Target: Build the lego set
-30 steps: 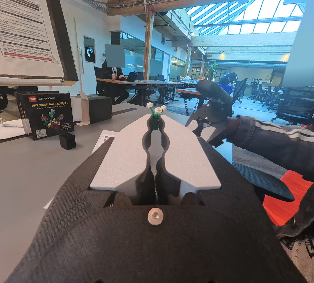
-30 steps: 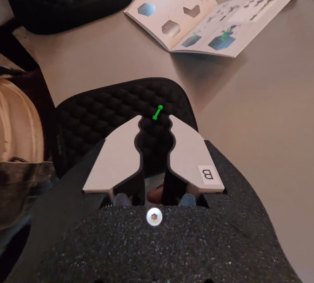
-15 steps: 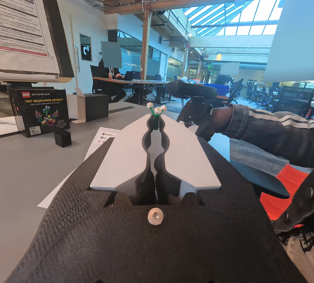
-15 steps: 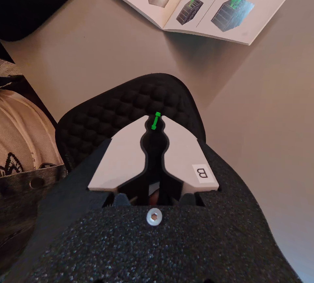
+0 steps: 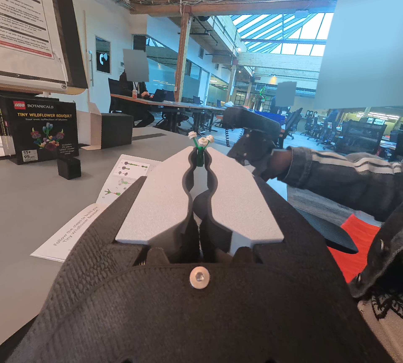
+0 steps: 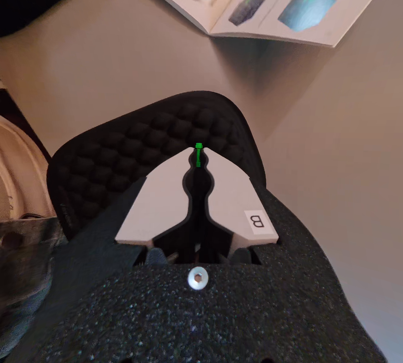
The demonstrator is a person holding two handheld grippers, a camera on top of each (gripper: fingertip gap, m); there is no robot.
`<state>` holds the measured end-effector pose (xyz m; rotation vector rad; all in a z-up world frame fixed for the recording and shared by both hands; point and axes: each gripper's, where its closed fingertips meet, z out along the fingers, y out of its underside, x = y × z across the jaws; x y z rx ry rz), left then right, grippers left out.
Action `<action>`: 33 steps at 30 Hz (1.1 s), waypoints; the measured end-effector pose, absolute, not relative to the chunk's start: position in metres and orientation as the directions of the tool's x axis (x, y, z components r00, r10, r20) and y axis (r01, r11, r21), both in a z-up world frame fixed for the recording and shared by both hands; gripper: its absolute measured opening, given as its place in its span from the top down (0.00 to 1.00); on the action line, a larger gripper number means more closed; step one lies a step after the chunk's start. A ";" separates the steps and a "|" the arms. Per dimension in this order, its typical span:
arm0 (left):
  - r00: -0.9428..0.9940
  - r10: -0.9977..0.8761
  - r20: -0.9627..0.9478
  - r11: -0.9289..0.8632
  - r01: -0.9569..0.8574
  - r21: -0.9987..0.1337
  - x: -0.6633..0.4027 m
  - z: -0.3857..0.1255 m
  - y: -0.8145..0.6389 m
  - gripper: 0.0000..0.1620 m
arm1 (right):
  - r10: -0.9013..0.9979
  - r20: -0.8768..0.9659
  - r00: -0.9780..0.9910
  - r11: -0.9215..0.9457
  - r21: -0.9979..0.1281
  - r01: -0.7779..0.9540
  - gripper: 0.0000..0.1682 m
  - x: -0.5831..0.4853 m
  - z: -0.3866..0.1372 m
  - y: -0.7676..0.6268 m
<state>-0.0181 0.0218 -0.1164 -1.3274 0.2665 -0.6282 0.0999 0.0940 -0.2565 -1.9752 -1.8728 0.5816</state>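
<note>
Here our left gripper (image 5: 199, 151) fingers pinch the flower sprig (image 5: 200, 148) upright — free for joining; right gripper (image 6: 198, 150) fingers clamp the green stem (image 6: 198, 155) above the black pad (image 6: 135, 151).

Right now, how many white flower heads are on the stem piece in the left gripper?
3, all on the green stem piece pinched at the left gripper tips: one at the left, one in the middle, one at the right. Any behind would be hidden.
</note>
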 end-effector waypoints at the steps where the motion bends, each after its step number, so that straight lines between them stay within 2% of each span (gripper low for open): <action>1: 0.807 -0.565 0.168 0.110 0.276 -0.955 -0.019 -0.116 0.022 0.96 | 0.999 -0.051 0.007 -0.036 -0.590 0.807 0.98 0.100 -0.254 0.093; 4: 0.805 -0.564 0.184 0.116 0.298 -0.948 -0.022 -0.114 0.023 0.96 | 0.998 -0.053 -0.025 -0.024 -0.759 0.651 0.98 0.100 -0.235 0.094; 8: 0.768 -0.593 0.242 0.109 0.374 -0.921 -0.022 -0.110 0.024 0.96 | 1.000 -0.015 -0.007 -0.011 -0.919 0.394 0.98 0.094 -0.188 0.095; 11: 0.728 -0.627 0.277 0.121 0.442 -0.889 -0.020 -0.100 0.021 0.96 | 0.998 0.030 -0.057 0.039 -0.985 0.169 0.98 0.078 -0.152 0.077; 14: 0.715 -0.649 0.260 0.146 0.452 -0.880 -0.019 -0.084 0.014 0.96 | 0.994 0.064 -0.092 0.069 -0.997 0.042 0.98 0.055 -0.134 0.061; 22: 0.709 -0.683 0.176 0.299 0.492 -0.818 -0.024 -0.026 -0.027 0.96 | 0.961 0.093 -0.262 0.079 -0.995 -0.065 0.98 0.004 -0.104 0.007; 28: 0.747 -0.658 0.096 0.352 0.418 -0.838 -0.021 -0.011 -0.048 0.96 | 0.947 0.130 -0.295 0.114 -0.991 -0.069 0.98 -0.004 -0.089 -0.016; 33: 0.770 -0.633 0.085 0.381 0.405 -0.831 -0.025 -0.006 -0.054 0.96 | 0.948 0.079 -0.308 0.066 -0.996 -0.053 0.98 -0.009 -0.083 -0.022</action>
